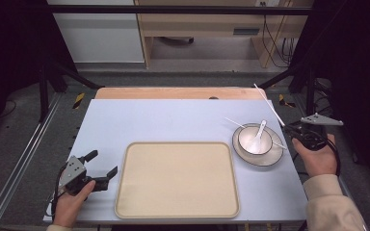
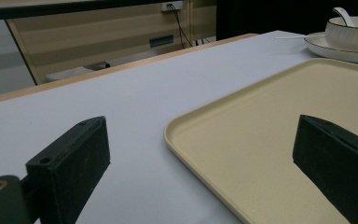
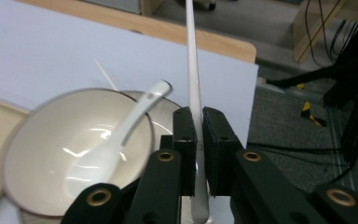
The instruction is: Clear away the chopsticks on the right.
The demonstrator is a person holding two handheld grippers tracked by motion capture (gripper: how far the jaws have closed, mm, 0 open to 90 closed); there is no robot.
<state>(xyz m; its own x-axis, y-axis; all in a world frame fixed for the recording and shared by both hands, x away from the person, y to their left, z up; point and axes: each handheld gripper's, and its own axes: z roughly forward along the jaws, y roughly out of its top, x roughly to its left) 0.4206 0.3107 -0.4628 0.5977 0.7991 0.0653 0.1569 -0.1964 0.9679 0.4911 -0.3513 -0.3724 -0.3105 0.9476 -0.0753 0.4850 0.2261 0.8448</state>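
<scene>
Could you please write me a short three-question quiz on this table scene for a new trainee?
1. True or false: the right gripper is shut on a white chopstick.
2. Which item lies inside the bowl? A) a fork B) a white spoon C) a cup
3. Fill in: the bowl stands on a ____ to the right of the beige tray.

Key
1. True; its jaws pinch the chopstick.
2. B.
3. Plate. The left gripper, jaws wide apart, rests near the tray's left edge.
</scene>
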